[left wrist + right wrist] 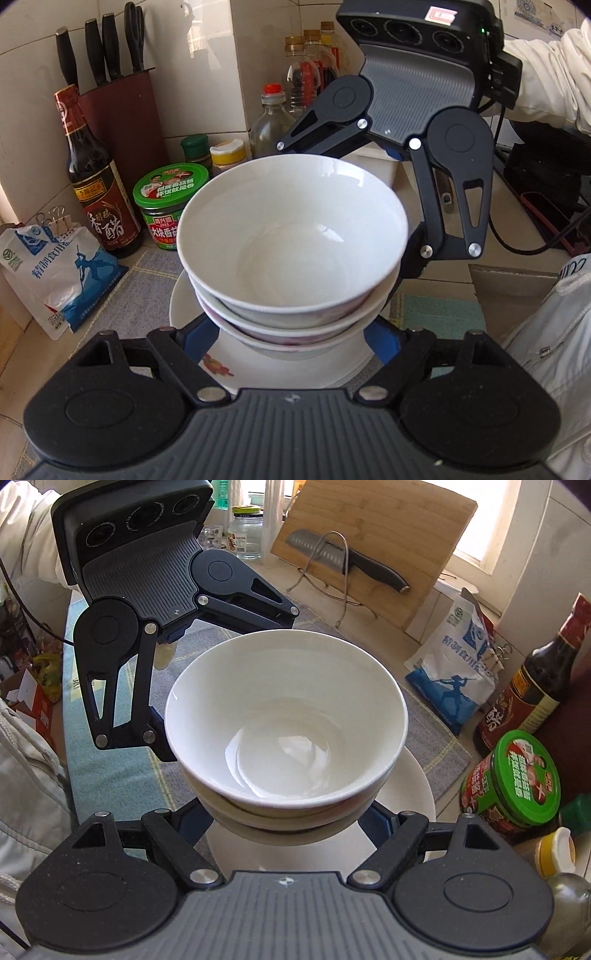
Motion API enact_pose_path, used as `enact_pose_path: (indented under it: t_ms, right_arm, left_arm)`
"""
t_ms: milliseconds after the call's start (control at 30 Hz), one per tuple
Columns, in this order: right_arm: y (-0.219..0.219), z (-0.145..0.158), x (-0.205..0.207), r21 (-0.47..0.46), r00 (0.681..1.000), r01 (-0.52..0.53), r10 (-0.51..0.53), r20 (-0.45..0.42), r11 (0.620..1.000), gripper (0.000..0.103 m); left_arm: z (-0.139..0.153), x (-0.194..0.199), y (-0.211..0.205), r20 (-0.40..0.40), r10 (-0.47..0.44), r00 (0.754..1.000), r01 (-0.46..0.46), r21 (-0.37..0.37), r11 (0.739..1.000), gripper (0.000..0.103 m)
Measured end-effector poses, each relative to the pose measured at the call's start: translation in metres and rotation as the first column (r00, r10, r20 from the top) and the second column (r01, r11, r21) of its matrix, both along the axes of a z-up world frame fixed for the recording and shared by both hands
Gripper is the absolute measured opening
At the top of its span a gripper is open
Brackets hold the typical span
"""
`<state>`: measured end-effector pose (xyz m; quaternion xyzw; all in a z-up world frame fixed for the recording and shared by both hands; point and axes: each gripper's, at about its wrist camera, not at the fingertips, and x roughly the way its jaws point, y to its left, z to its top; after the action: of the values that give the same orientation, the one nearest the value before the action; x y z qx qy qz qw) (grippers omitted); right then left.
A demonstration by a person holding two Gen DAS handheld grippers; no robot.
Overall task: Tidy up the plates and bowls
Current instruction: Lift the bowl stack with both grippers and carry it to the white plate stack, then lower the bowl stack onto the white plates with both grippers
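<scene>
A stack of three white bowls (291,240) stands on a stack of white plates (221,365) with a red flower print. My left gripper (291,332) straddles the bowl stack from the near side, fingers (201,332) spread wide beside the lower bowls; contact is hidden. My right gripper (291,819) straddles the same bowl stack (286,716) from the opposite side, over the plates (410,790), fingers (376,823) wide beside the bowls. Each gripper shows in the other's view, the right one (373,206) and the left one (207,698) with fingertips hidden behind the bowls.
A vinegar bottle (92,177), green-lidded jar (170,206), salt bag (59,273), knife block (122,110) and oil bottles (306,74) crowd the wall. A cutting board (373,550) with a knife (354,557) leans behind. A grey mat (136,295) lies underneath.
</scene>
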<state>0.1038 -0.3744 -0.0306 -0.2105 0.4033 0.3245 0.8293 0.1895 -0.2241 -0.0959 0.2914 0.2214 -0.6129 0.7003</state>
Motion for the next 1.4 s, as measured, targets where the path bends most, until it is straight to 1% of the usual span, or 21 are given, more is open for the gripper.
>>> enact_pose_path:
  t_ms: [233,567,733,833,867,900,933,1000,1133,1233,1400]
  right_arm:
    - [-0.016,-0.015,0.01,0.01,0.999,0.039,-0.039,-0.028,0.999,0.087]
    - [-0.022,-0.025,0.016,0.028,0.997,0.059,-0.058,-0.048,0.998,0.087]
    - [-0.022,-0.025,0.016,0.031,0.997,0.067,-0.066,-0.04,0.997,0.087]
    - [-0.022,-0.024,0.016,0.027,0.997,0.076,-0.075,-0.035,0.997,0.088]
    - [-0.021,-0.024,0.016,0.025,0.997,0.077,-0.076,-0.031,0.997,0.09]
    - [-0.021,-0.023,0.015,0.027,0.997,0.079,-0.079,-0.023,0.996,0.098]
    - [-0.021,-0.021,0.014,0.036,0.996,0.083,-0.082,-0.021,0.996,0.103]
    - [-0.022,-0.018,0.013,0.06,0.996,0.086,-0.085,-0.022,0.994,0.103]
    - [-0.021,-0.02,0.011,0.043,0.994,0.105,-0.105,-0.022,0.994,0.103]
    - [-0.022,-0.018,0.007,0.044,0.992,0.122,-0.122,-0.016,0.992,0.103]
    - [-0.021,-0.014,-0.004,0.018,0.99,0.137,-0.138,0.008,0.99,0.103]
  left_arm:
    - [-0.015,0.013,-0.018,-0.016,0.003,1.0,-0.002,0.018,1.0,0.085]
    - [-0.02,0.017,-0.023,-0.015,0.016,1.0,-0.016,0.028,0.999,0.085]
    - [-0.02,0.019,-0.021,-0.028,0.025,0.999,-0.024,0.023,0.999,0.085]
    - [-0.02,0.016,-0.02,-0.001,0.035,0.999,-0.034,0.017,0.999,0.086]
    - [-0.02,0.014,-0.02,0.015,0.036,0.999,-0.036,0.018,0.999,0.086]
    - [-0.02,0.012,-0.02,0.033,0.035,0.999,-0.036,0.015,0.999,0.091]
    - [-0.019,0.011,-0.019,0.042,0.032,0.999,-0.032,0.011,0.999,0.097]
    - [-0.017,0.008,-0.019,0.065,0.042,0.997,-0.042,0.005,0.999,0.098]
    - [-0.017,0.005,-0.017,0.065,0.045,0.997,-0.046,0.012,0.999,0.1]
    - [-0.015,0.0,-0.012,0.071,0.066,0.995,-0.065,-0.007,0.998,0.1]
    - [-0.009,-0.009,0.003,0.085,0.142,0.986,-0.133,-0.107,0.985,0.102]
